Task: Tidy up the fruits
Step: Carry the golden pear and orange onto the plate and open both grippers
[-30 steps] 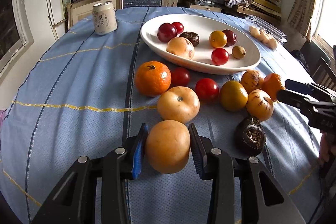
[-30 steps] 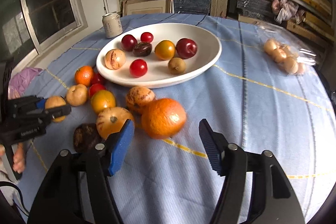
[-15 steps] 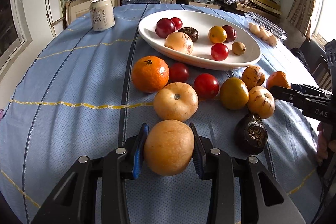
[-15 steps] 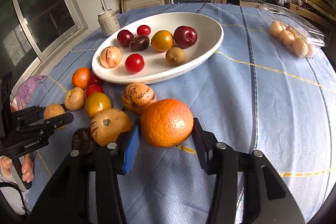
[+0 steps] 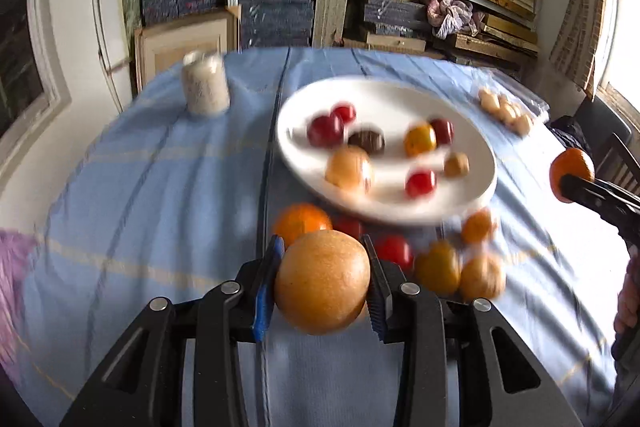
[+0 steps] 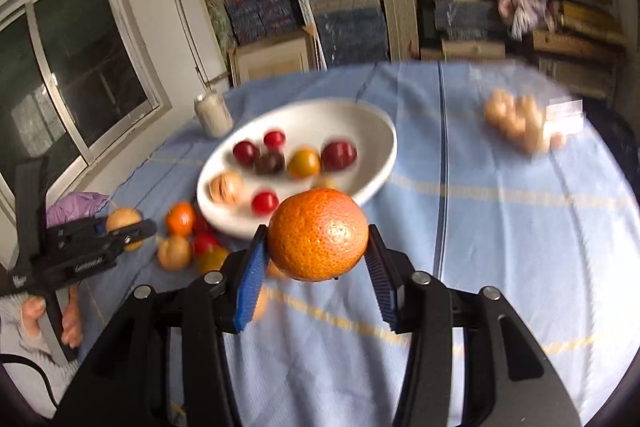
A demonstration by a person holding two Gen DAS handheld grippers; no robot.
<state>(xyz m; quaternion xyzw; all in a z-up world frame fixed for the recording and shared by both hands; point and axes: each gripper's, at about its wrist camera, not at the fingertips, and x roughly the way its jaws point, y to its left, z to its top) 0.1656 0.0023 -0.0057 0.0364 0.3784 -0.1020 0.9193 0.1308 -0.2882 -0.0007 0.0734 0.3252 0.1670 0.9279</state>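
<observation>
Both held — left gripper fingers clamp the round pear, right gripper fingers the orange — no long axis

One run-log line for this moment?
left tool: shut on round tan-orange fruit | right tool: shut on dimpled orange | both above table
</observation>
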